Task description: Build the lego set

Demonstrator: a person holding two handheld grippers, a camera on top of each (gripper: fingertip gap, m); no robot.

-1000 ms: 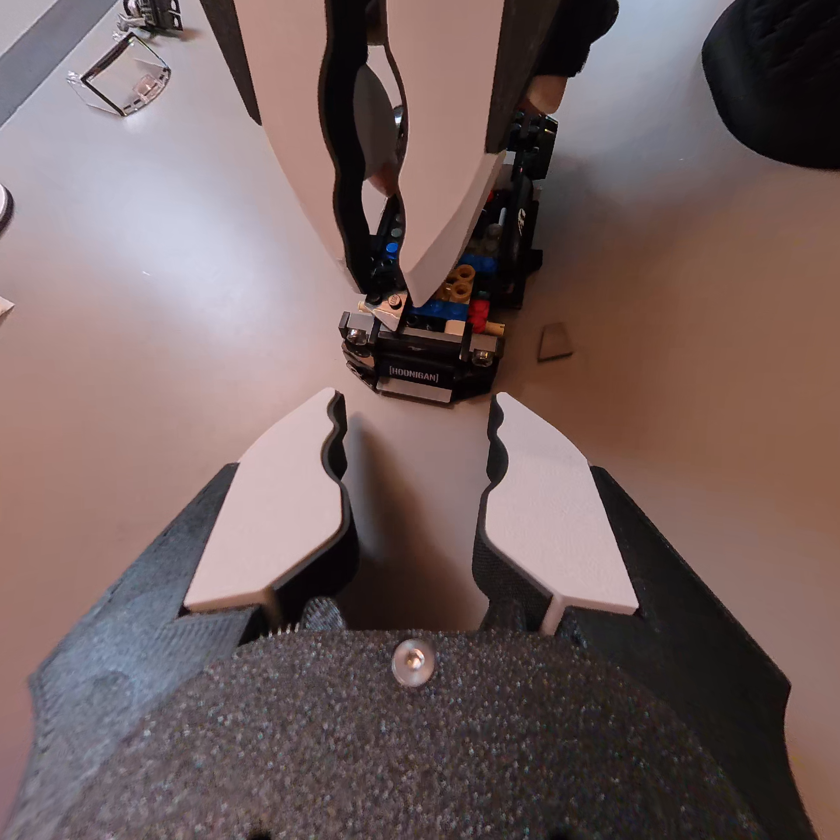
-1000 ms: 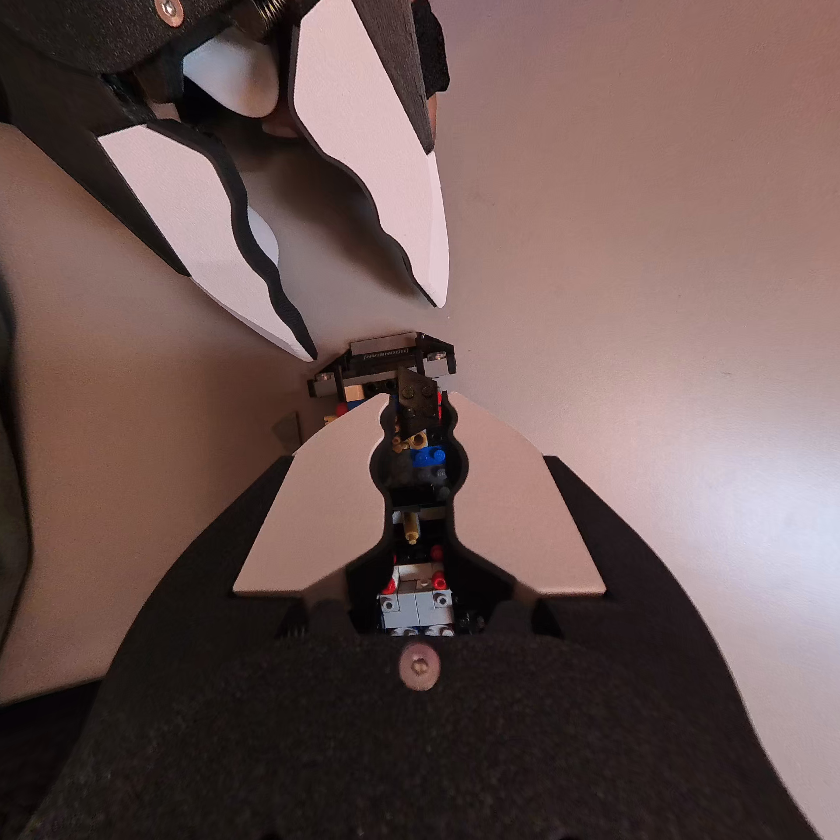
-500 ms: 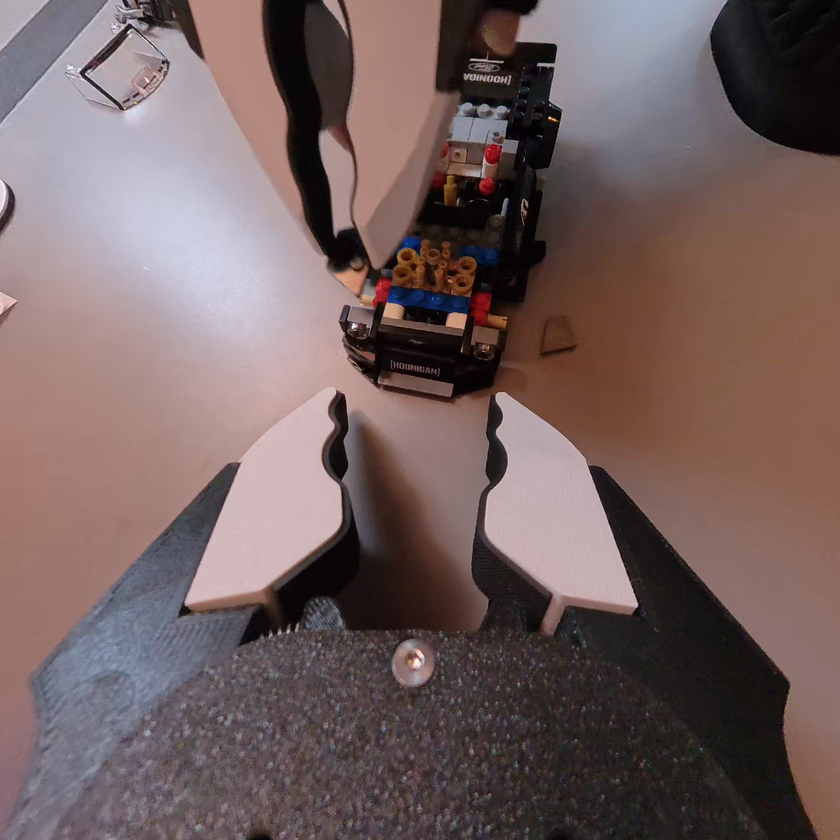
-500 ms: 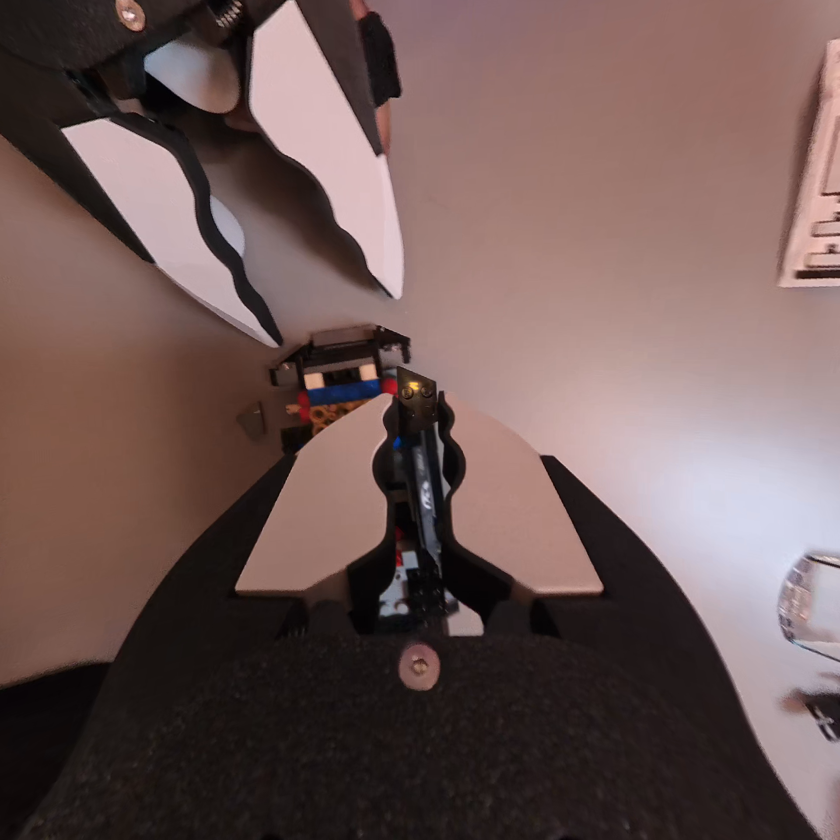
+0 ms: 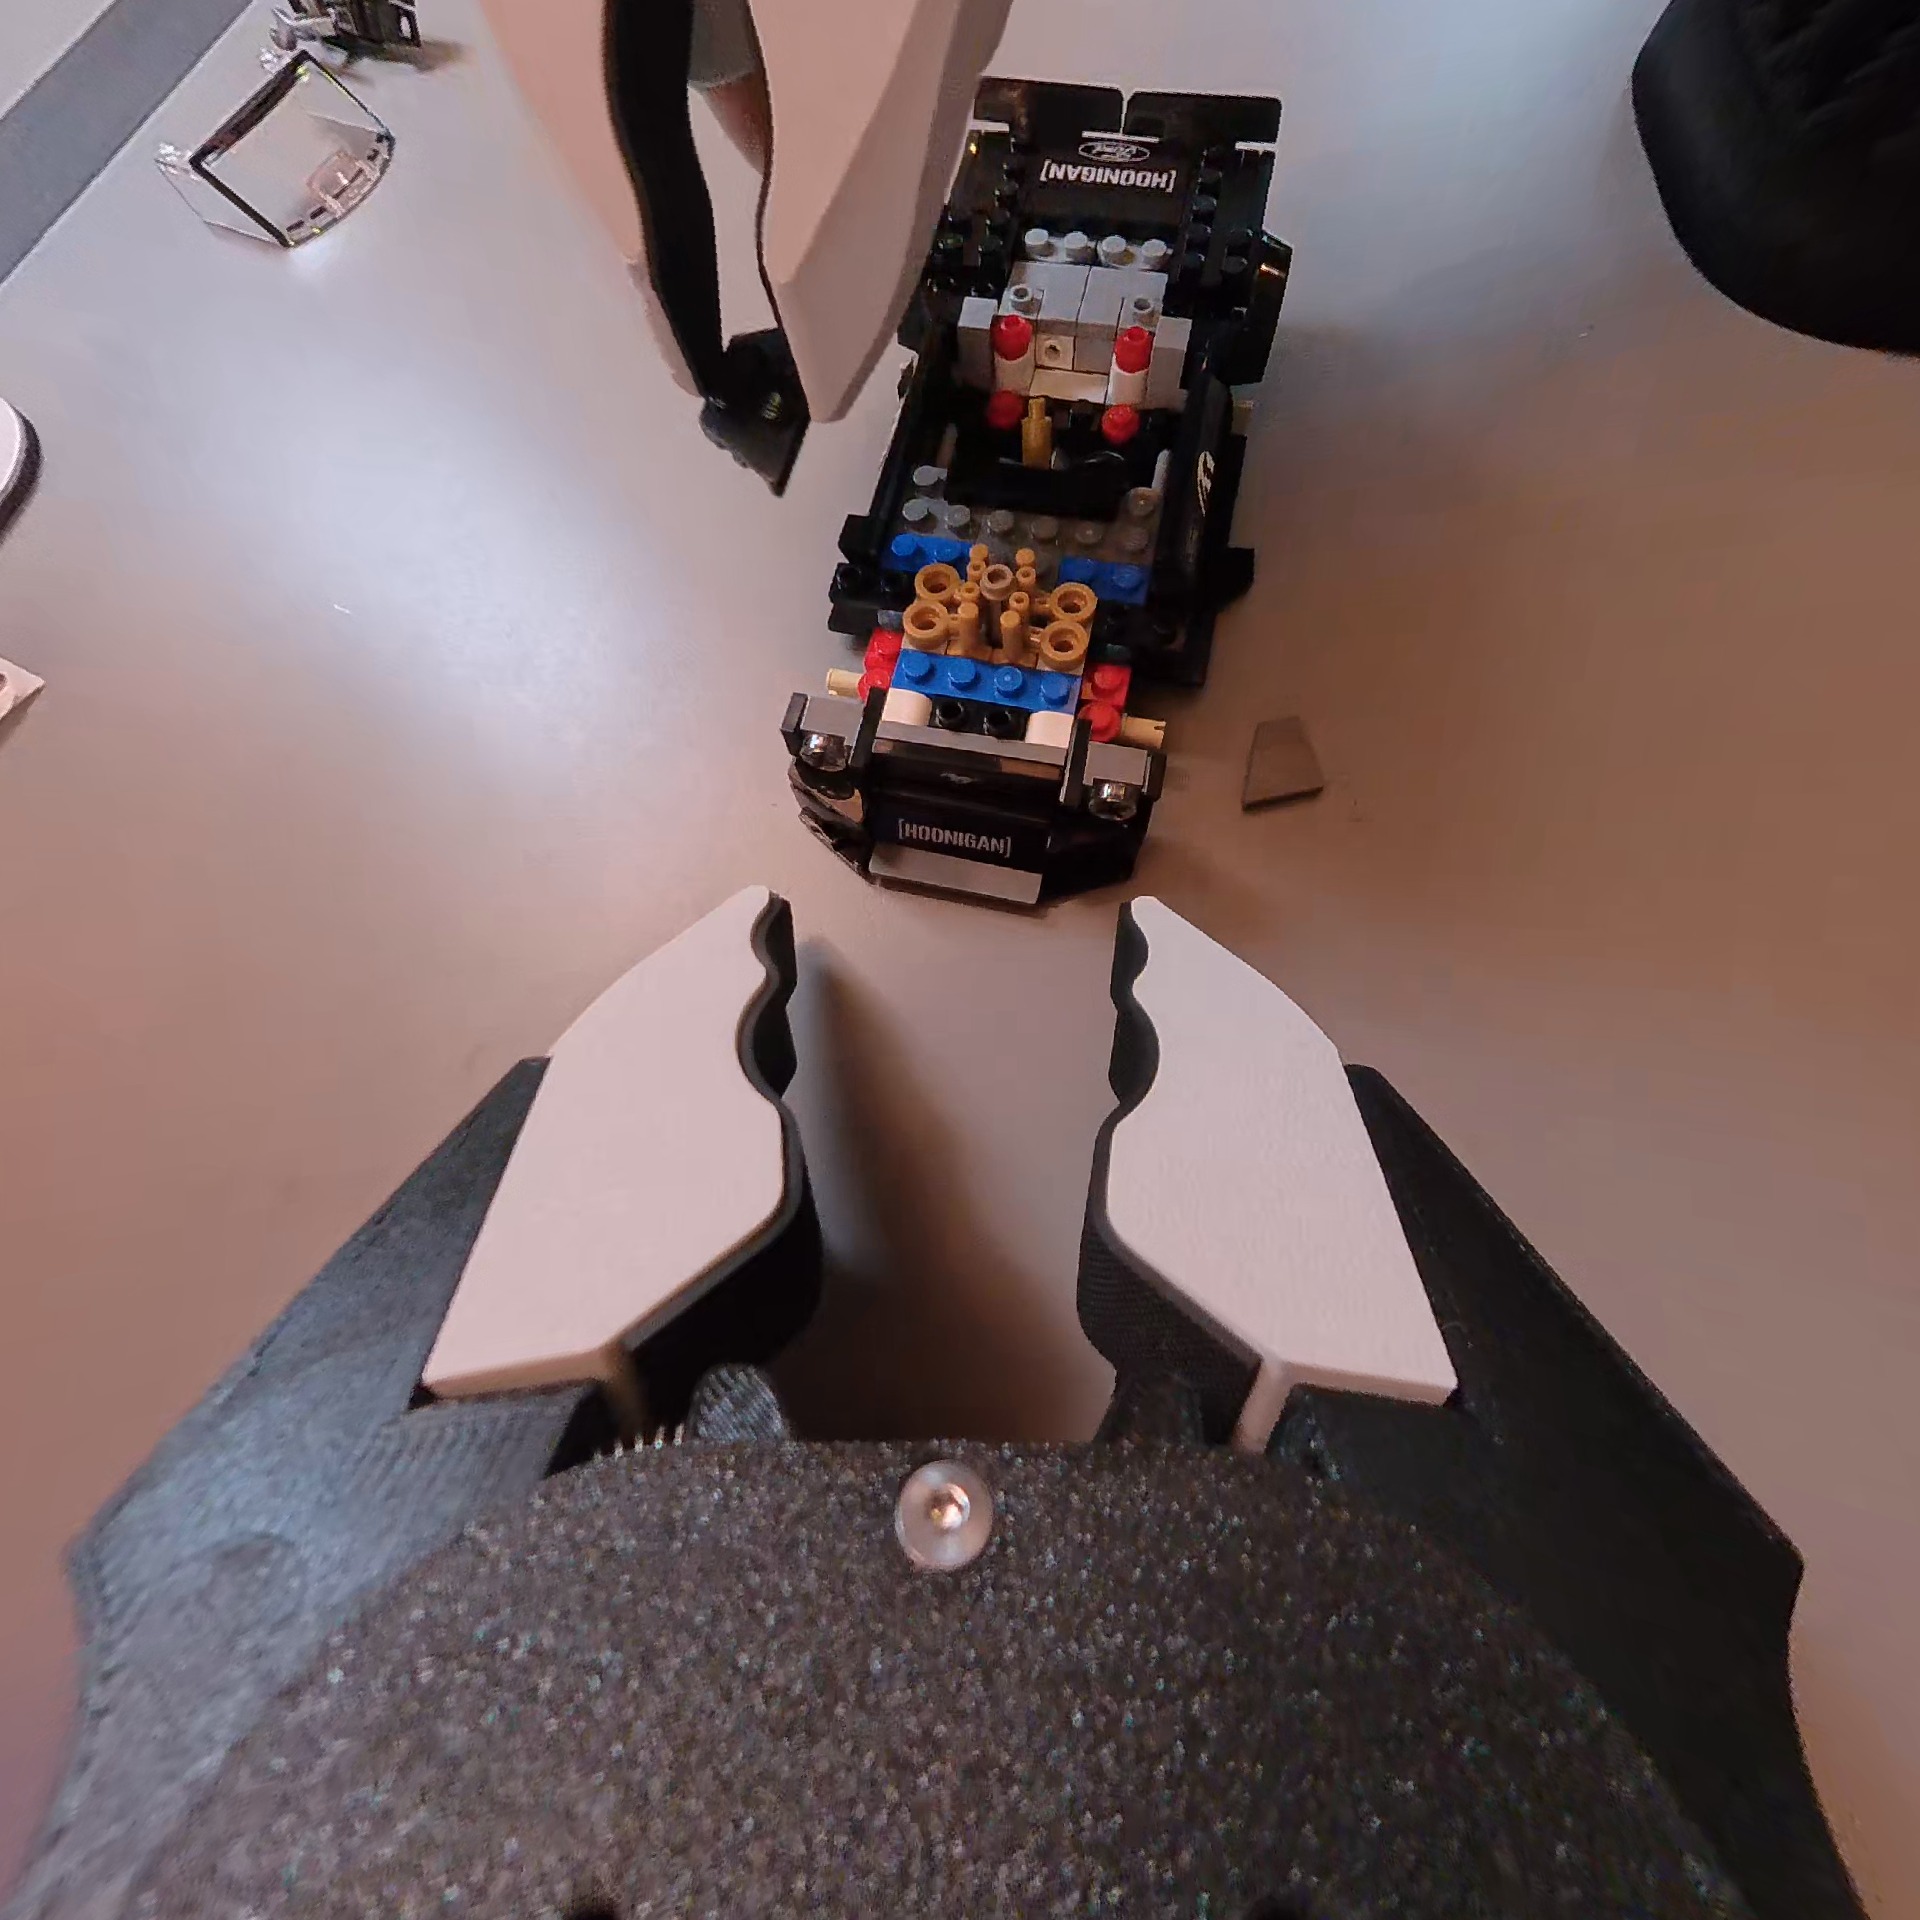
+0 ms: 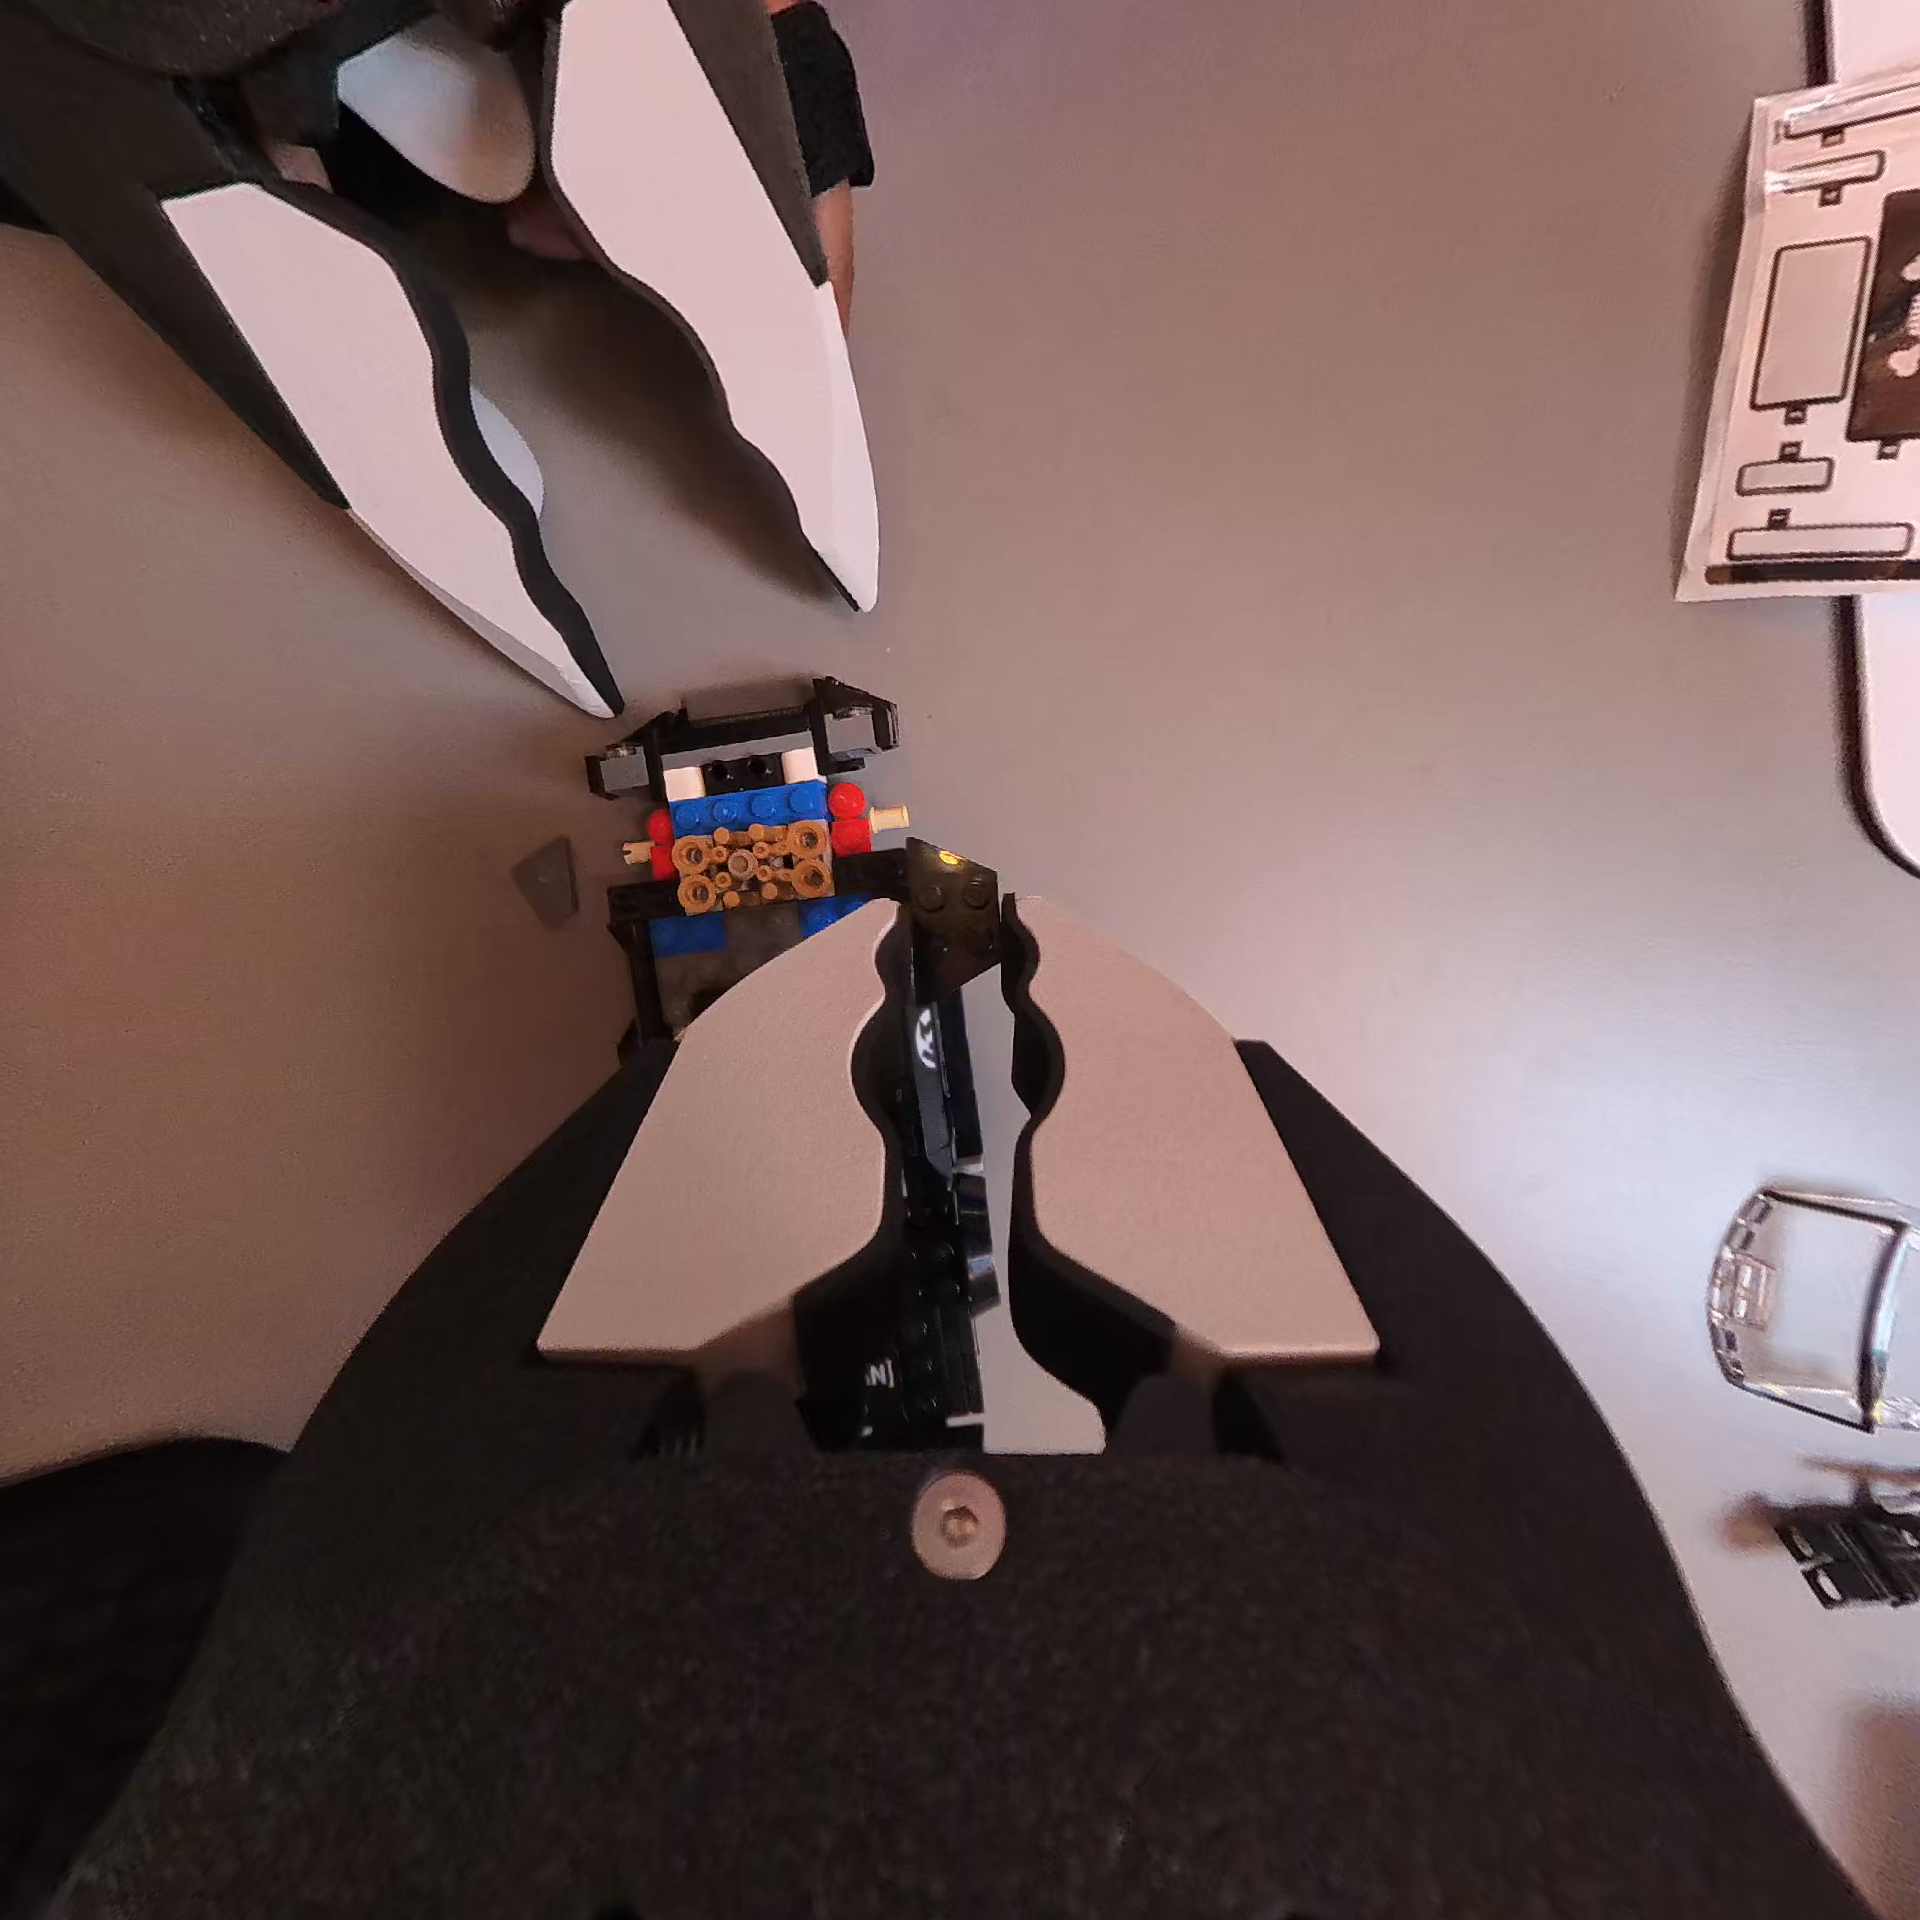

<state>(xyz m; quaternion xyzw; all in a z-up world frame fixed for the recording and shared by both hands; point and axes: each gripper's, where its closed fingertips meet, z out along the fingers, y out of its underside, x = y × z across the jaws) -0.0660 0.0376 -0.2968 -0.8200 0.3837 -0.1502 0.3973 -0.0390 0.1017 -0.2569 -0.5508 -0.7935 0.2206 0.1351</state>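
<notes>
A half-built black lego car (image 5: 1039,499) with a gold engine, blue and red bricks and grey rear blocks stands on the grey table; it also shows in the right wrist view (image 6: 748,842). My left gripper (image 5: 951,914) is open and empty, just in front of the car's front bumper. My right gripper (image 6: 951,914) is shut on a small black wedge plate (image 6: 956,920) and holds it above the table beside the car's side. In the left wrist view the right gripper (image 5: 769,416) hangs left of the car with the wedge plate (image 5: 758,442) at its tips.
A small dark grey wedge tile (image 5: 1283,764) lies on the table by the car's front corner. A clear windscreen piece (image 5: 275,166) and small black parts lie at the far left. A sticker sheet (image 6: 1818,343) lies at the right. A dark object (image 5: 1787,156) sits at the top right. Left tips to right tips: about 9 cm.
My right gripper has moved off the car's front to its side, still holding the black wedge plate. The left gripper and the car have stayed in place.
</notes>
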